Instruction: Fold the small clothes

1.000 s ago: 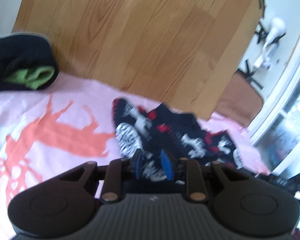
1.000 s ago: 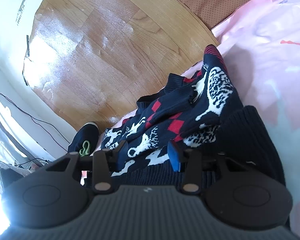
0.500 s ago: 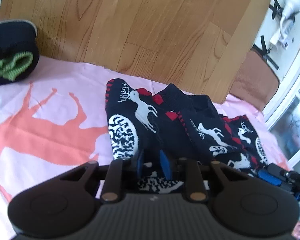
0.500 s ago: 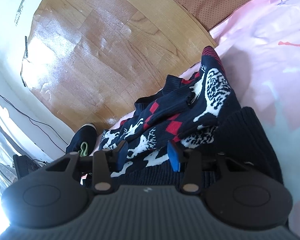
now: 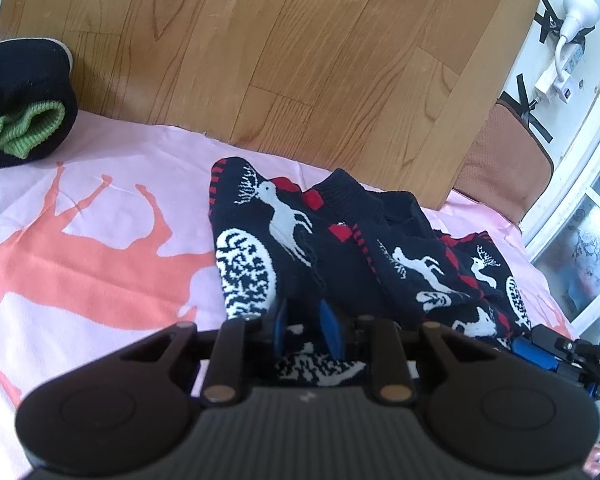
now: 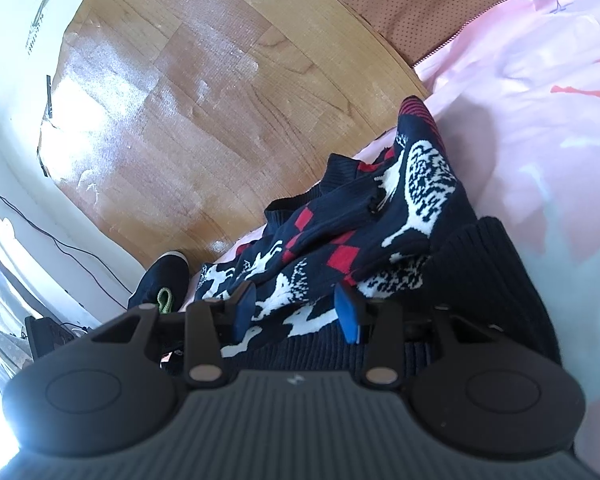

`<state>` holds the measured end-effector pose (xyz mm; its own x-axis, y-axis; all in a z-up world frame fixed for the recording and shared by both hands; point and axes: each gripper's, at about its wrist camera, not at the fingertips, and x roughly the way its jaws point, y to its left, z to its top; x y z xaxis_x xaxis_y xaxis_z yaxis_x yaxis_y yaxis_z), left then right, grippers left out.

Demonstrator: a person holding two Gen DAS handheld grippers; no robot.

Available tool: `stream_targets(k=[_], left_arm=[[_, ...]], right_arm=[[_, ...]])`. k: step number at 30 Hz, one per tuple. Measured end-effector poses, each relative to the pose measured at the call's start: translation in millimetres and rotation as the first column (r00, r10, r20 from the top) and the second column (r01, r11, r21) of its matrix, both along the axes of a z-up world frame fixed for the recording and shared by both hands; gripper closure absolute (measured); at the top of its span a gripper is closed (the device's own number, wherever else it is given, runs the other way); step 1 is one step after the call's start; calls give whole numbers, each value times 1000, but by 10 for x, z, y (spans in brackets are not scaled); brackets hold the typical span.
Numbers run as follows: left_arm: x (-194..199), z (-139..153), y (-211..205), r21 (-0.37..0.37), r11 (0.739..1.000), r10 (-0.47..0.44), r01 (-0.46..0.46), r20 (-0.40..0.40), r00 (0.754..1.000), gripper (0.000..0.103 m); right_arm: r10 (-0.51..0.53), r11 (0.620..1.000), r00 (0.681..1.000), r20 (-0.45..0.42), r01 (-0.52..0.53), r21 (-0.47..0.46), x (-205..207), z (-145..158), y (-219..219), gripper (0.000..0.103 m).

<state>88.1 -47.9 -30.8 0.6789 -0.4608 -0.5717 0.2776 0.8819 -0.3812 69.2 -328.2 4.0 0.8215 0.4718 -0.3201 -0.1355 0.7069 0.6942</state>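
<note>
Left tongs (image 5: pixel 306 326) have dropped lower, clenched on the reindeer sweater's (image 5: pixel 340 248) near edge on the pink blanket (image 5: pixel 80 300). Right tongs (image 6: pixel 296 312) seemingly grip its hem; fold halfway.

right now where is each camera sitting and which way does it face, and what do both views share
Left wrist: sits behind the left gripper, facing down its fingers at the navy reindeer sweater on the pink deer-print sheet; fingertips of a hand show at the lower right.
Right wrist: sits behind the right gripper, facing across the same sweater towards the wooden floor; no body shows.
Shared: sweater, sheet, floor, and the navy-and-green bundle.
</note>
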Motion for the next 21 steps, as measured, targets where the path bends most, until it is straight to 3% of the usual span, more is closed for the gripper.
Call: stream_targets(k=[21], left_arm=[[1, 9, -28, 18, 1000, -6, 6, 6, 1000, 80]], right_arm=[[-17, 1000, 1000, -2, 17, -12, 4, 8, 26, 56]])
